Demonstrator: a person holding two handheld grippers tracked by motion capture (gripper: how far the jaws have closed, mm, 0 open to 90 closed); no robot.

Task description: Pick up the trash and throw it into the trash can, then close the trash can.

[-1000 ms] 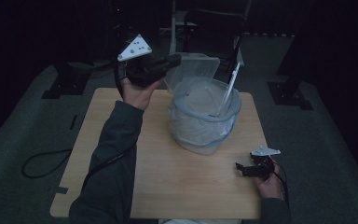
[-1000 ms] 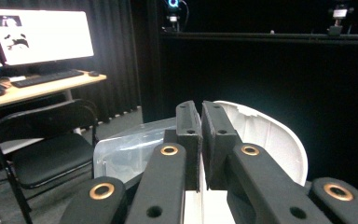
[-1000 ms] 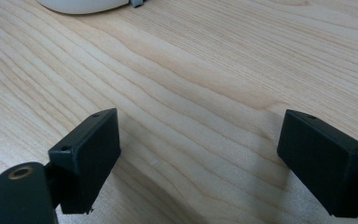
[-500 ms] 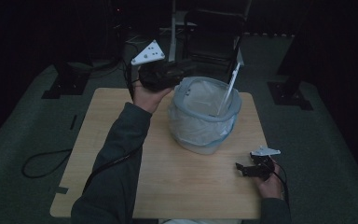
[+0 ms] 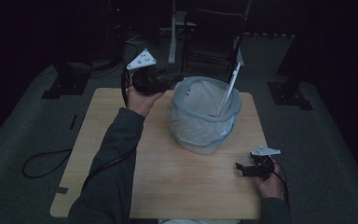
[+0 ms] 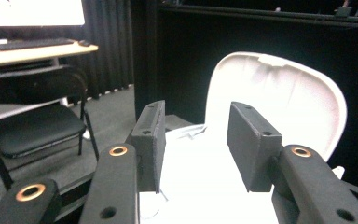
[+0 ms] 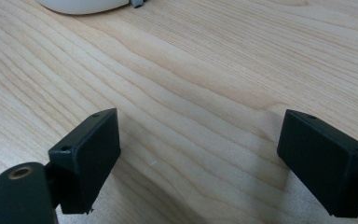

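The left gripper holds its two black jaws apart above a white bin liner, which spreads beneath and between them. Behind stands the bin's raised white lid. A black folding chair sits at left, below a desk.

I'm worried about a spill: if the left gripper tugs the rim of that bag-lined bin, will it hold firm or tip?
The bin would probably tip or slide: it looks like light plastic, tall for its base. The liner bag seems thin and floppy, so its edge would likely lift first. The left gripper, jaws open, is at its rim.
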